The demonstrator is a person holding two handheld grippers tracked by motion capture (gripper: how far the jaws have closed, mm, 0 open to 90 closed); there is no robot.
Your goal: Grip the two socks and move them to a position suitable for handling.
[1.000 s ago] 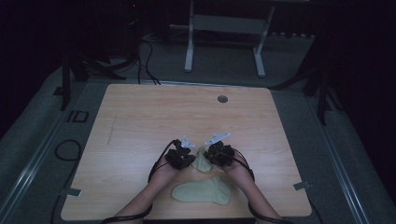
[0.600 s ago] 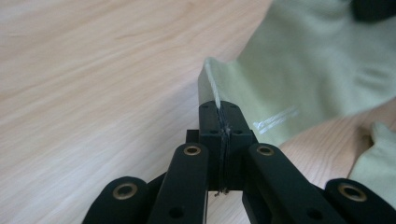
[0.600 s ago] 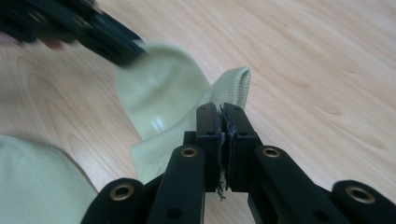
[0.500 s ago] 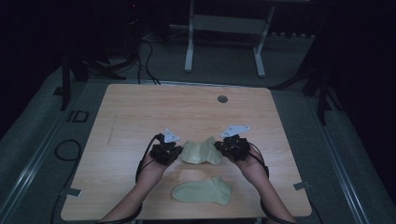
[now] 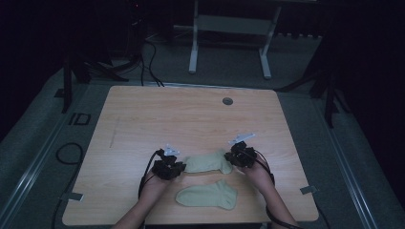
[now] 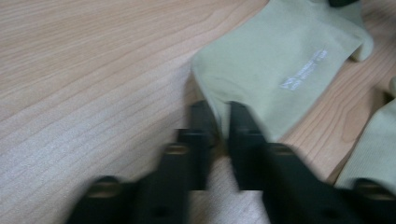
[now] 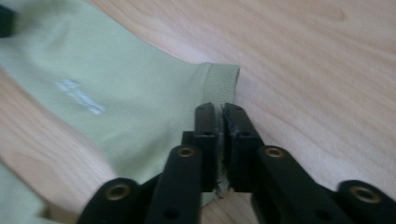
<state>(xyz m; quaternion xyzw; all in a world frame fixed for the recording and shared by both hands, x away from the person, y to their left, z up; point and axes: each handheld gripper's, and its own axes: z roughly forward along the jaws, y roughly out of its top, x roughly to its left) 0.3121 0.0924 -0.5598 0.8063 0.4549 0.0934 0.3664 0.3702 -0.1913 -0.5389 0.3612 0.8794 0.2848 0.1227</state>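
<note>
Pale green and stretched flat, a sock is lying across the near half of a wooden table, held at both ends by a person working two hand-held grippers. The left gripper is pinching one end of the sock, its two black jaws drawn close on the cloth edge in the left gripper view, though blur there is making the exact hold hard to judge. The right gripper is clamping the ribbed cuff at the other end, its jaws pressed together with fabric caught between them. A small white printed mark is showing on the sock's upper face. A second sock of the same colour is lying flat just nearer the table's front edge, between the person's forearms and apart from the first. A round grey cap is sitting in the tabletop near the far edge, and cables are trailing over the dim floor beyond.
</note>
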